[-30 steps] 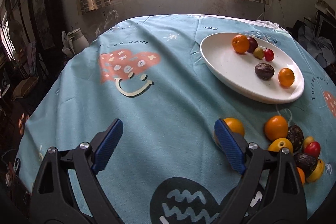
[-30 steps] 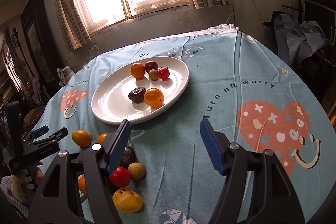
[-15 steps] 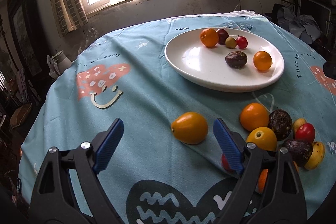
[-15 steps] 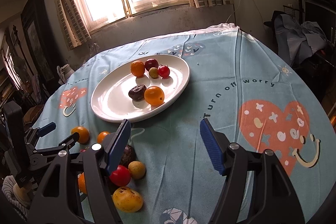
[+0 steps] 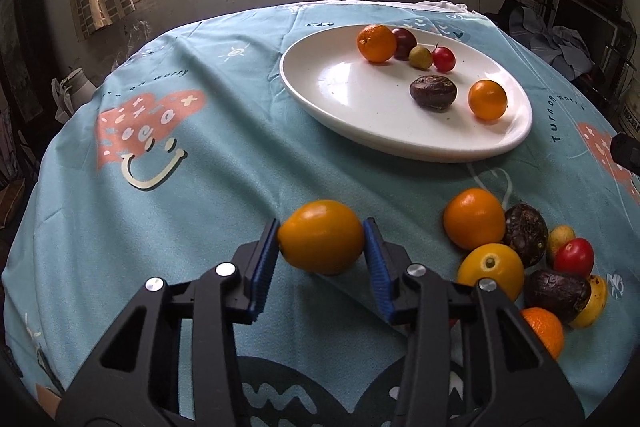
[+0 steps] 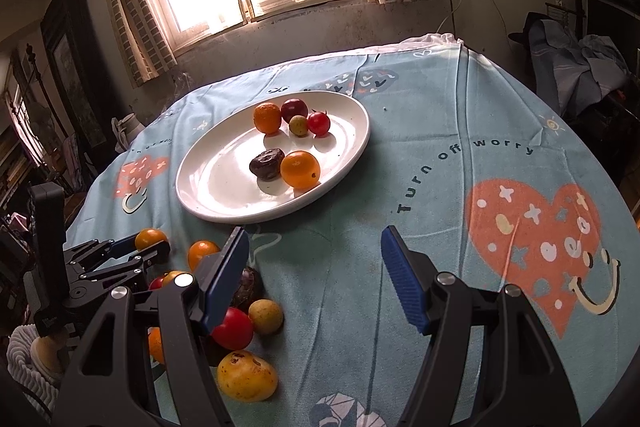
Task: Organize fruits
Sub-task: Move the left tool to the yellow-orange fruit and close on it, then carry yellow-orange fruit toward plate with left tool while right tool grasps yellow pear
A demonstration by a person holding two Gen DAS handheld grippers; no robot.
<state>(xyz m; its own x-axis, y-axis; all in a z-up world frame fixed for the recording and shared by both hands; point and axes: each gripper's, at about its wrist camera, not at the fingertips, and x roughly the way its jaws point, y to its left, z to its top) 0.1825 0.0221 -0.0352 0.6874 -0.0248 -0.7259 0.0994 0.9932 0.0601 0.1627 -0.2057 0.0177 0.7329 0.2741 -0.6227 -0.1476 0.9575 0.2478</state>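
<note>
Both wrist cams tilt down toward window; left sits close over table, both share plate (image 5: 404, 131) (image 6: 224, 187).

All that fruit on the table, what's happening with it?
Someone holding a claw in each hand is sorting it. The left claw has just been closing and now pinches an orange fruit lying on the blue tablecloth. The right claw waits open and empty. Six fruits sit on the white plate; a pile waits beside it.

One plate (image 5: 352, 107). Six fruits (image 5: 434, 93) on it. At least nine loose fruits (image 5: 474, 219) off it, lower right of frame.
</note>
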